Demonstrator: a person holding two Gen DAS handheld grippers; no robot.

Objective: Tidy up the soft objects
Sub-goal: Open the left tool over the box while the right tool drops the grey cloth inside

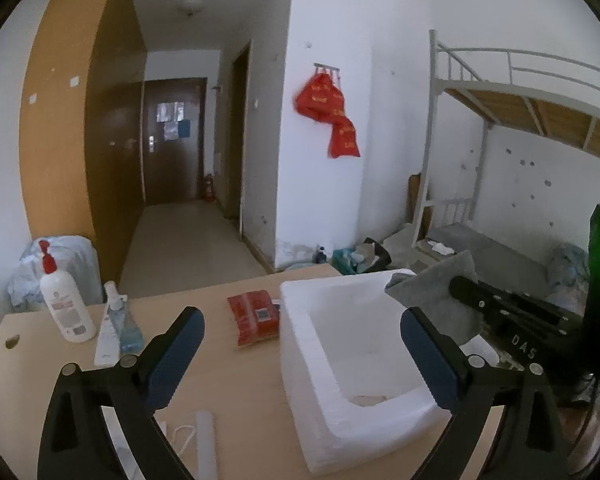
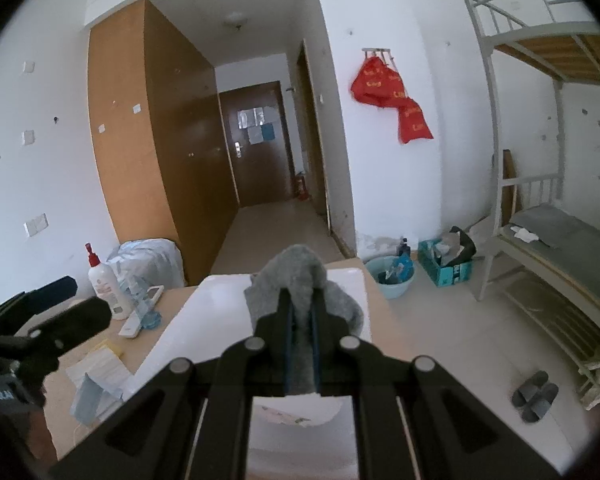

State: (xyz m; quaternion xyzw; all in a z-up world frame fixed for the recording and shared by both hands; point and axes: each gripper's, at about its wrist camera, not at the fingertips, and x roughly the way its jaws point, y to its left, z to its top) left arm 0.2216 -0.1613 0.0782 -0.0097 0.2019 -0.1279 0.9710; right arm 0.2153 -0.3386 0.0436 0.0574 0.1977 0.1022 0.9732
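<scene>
A grey soft cloth (image 2: 300, 276) is pinched between the fingers of my right gripper (image 2: 302, 308), which is shut on it. The cloth (image 1: 432, 296) hangs over the far right corner of a white foam box (image 1: 300, 364) on the wooden table (image 1: 228, 384). My left gripper (image 1: 300, 316) stands wide open in front of the box with nothing between its pads, its right finger (image 1: 428, 360) over the box's near right rim. The box (image 2: 204, 304) holds nothing I can make out except a pale scrap at its bottom.
On the table left of the box lie a red packet (image 1: 256, 316), a white lotion bottle with a red pump (image 1: 64, 304), a blue bottle (image 1: 128, 332) and a white tube (image 1: 206, 444). Face masks (image 2: 96, 376) lie near the front edge. A bunk bed (image 2: 560, 248) stands at the right.
</scene>
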